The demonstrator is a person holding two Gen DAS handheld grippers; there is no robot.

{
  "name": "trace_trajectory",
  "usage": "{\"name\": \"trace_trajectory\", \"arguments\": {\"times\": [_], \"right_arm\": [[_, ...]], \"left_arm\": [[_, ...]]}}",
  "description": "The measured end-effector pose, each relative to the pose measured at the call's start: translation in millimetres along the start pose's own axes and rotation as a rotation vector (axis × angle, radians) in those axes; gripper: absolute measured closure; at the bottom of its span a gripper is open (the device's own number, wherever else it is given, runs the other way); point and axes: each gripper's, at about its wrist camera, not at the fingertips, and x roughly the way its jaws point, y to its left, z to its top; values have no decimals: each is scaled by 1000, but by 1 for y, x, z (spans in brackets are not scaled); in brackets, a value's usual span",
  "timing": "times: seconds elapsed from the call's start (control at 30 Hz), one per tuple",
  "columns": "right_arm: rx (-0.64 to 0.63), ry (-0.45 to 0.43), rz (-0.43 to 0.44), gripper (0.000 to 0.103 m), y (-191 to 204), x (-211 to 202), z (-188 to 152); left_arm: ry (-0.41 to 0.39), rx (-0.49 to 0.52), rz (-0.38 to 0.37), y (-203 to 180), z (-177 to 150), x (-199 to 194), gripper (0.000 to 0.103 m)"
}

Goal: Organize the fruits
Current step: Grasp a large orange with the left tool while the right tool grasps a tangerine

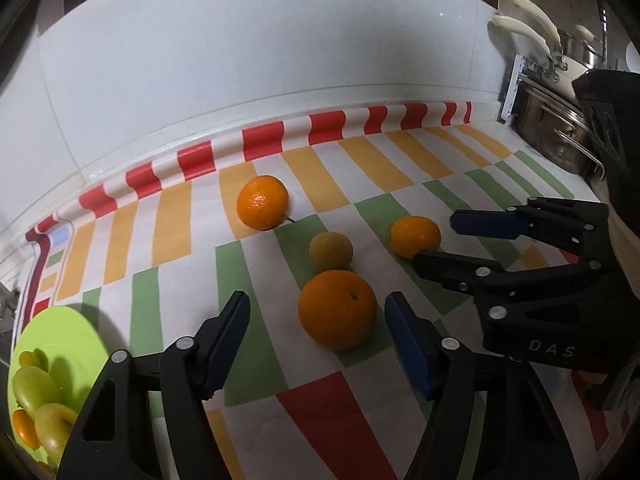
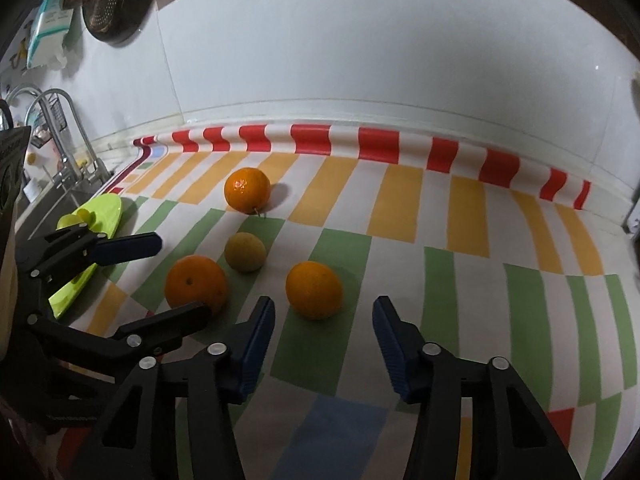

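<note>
Several fruits lie on a striped cloth [image 1: 256, 360]. A large orange [image 1: 337, 308] [image 2: 196, 282] sits between the fingers of my left gripper [image 1: 316, 304] [image 2: 180, 276], which is open with a gap on both sides. A smaller orange [image 1: 415, 237] [image 2: 314, 290] lies just at the fingertips of my right gripper [image 2: 323, 304] [image 1: 438, 240], also open and not touching it. Behind them are a dull yellow-green fruit [image 1: 331, 252] [image 2: 245, 252] and, further back, another orange [image 1: 262, 202] [image 2: 247, 190].
A lime green plate [image 1: 72, 332] [image 2: 110, 212] at the left holds green fruits and a small orange one. Beyond it are a faucet [image 2: 60, 120] and sink. Steel pots [image 1: 560, 136] stand at the right. A white tiled wall backs the counter.
</note>
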Motion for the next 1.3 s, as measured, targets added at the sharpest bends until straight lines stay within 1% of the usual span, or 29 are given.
{"name": "trace_trajectory", "arguments": {"times": [0.07, 0.13, 0.23, 0.27, 0.3, 0.4, 0.53, 0.63, 0.97, 1.3], "right_arm": [[-4, 5, 2, 52, 0, 6, 2], [-1, 12, 9, 57, 0, 11, 4], [13, 21, 20, 60, -1, 18, 6], [19, 26, 29, 61, -2, 19, 7], [24, 28, 34, 63, -2, 19, 7], [29, 36, 41, 70, -2, 20, 8], [29, 30, 30, 70, -1, 20, 8], [37, 17, 23, 70, 2, 12, 6], [69, -44, 9, 70, 18, -32, -1], [77, -103, -1, 70, 36, -81, -8]], "left_arm": [[5, -5, -18, 1, 1, 3, 41], [12, -12, -32, 1, 2, 7, 46], [18, -24, -54, 2, 2, 8, 54], [18, -30, -68, 3, 3, 7, 59], [18, -32, -74, 2, 3, 7, 62], [17, -27, -64, 1, 2, 5, 62], [10, -36, -54, 3, 1, 0, 62], [-4, -39, -43, 4, 1, -7, 62], [-56, -45, -41, 1, -7, -46, 62], [-129, -47, -31, -1, -18, -93, 62]]}}
